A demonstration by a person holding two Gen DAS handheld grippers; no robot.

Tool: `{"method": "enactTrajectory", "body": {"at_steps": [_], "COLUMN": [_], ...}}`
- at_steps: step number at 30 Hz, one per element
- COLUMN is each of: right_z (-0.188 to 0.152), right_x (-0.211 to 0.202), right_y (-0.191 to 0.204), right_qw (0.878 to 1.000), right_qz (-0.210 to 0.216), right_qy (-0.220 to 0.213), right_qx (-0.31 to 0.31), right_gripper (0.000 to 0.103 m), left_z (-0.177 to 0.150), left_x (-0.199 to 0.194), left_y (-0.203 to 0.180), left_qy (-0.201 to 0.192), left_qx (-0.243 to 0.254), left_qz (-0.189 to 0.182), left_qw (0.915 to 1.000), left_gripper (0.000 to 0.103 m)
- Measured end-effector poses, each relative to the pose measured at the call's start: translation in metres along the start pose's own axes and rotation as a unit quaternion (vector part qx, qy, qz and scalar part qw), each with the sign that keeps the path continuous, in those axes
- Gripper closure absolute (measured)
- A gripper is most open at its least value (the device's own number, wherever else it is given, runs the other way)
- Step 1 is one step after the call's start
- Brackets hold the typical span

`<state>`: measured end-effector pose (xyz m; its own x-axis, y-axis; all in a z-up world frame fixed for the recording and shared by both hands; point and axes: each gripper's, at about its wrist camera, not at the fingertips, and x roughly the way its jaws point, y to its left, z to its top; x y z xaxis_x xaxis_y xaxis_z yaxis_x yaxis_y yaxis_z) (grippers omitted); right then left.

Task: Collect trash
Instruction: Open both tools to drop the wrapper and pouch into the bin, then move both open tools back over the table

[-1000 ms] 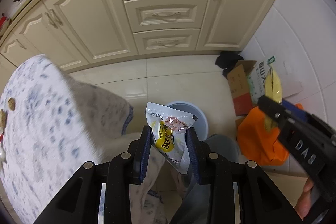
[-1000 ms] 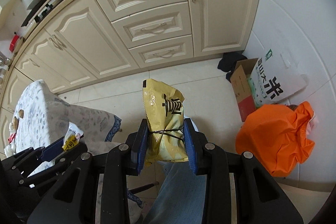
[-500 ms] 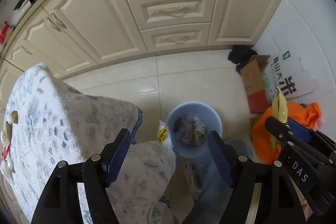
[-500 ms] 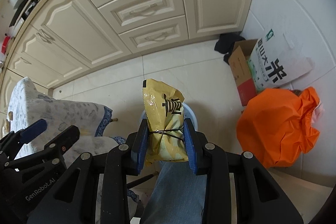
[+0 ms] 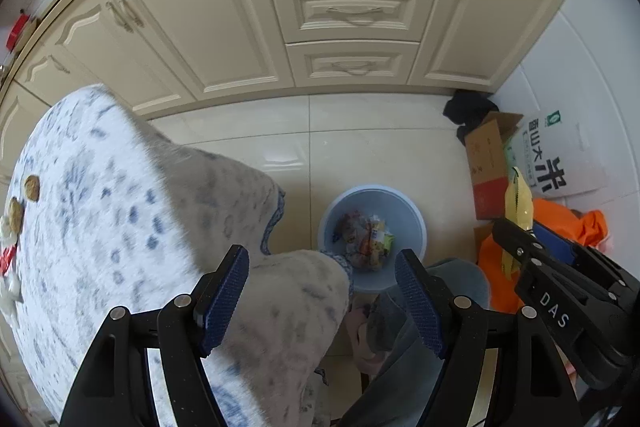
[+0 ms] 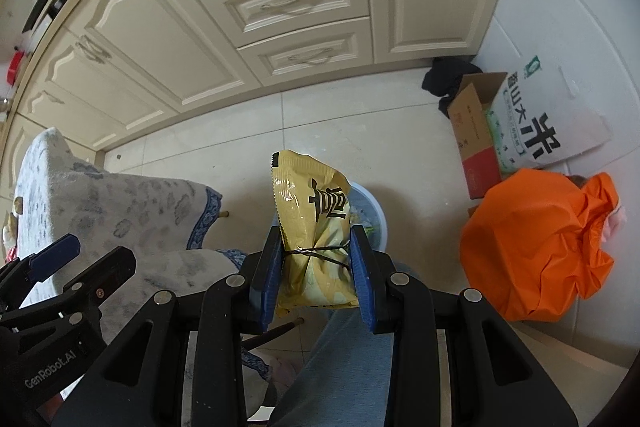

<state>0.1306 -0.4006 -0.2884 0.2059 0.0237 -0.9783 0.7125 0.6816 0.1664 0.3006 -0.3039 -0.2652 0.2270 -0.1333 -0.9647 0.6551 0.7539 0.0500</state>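
Pale tiled floor (image 5: 360,147), cream cabinets (image 5: 344,11) behind. Table with blue-flecked cloth (image 5: 120,211) at left; its corner overhangs near blue bin (image 5: 416,223). One bin, wrappers (image 5: 368,239) inside. One carton (image 6: 476,131), one orange bag (image 6: 536,243) by wall. Left gripper (image 5: 322,291) apart, empty, above bin. Right gripper (image 6: 316,263) clamped on yellow bag (image 6: 312,211) over bin rim.

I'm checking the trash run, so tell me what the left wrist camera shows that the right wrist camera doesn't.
Only the left wrist view looks into the blue bin, with wrappers lying inside, between the open, empty left gripper. Only the right wrist view shows the face of the yellow snack bag, tied with a black band and clamped in the right gripper, hiding most of the bin. Both show the cream cabinets, the orange bag and the cardboard box.
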Motion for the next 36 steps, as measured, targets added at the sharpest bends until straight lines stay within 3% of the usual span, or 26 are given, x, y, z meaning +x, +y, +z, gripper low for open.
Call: {"method": "enactTrajectory", "body": {"at_steps": [5,7,9,36], "right_z": [0.001,0.001,0.001,-0.023], "right_x": [-0.003,-0.007,-0.009,-0.04], "right_y": [0.015,0.02,0.023,0.014], "right_qw": [1.0,1.0,1.0,1.0], "right_qz": [0.01,0.011,0.009,-0.015], "right_qy": [-0.007,-0.011,-0.015,-0.021], "right_qx": [-0.015,-0.021,-0.024,-0.005], "right_gripper": [0.068,0.058,0.039,0.038], "left_z": [-0.007,-0.01,-0.012,-0.044], "left_x": [-0.01,-0.016,-0.019,-0.064], "left_y": [0.01,0.015,0.017,0.023], "left_qy": [-0.002,-0.005,-0.007,-0.034], "left_qx": [-0.014,-0.016,-0.016,-0.011], "left_qz": [-0.017,-0.019,-0.019,-0.035], "left_qw": [0.9998,0.9997,0.9997,0.9988], "left_gripper": [0.032,0.032,0.032,0.032]}}
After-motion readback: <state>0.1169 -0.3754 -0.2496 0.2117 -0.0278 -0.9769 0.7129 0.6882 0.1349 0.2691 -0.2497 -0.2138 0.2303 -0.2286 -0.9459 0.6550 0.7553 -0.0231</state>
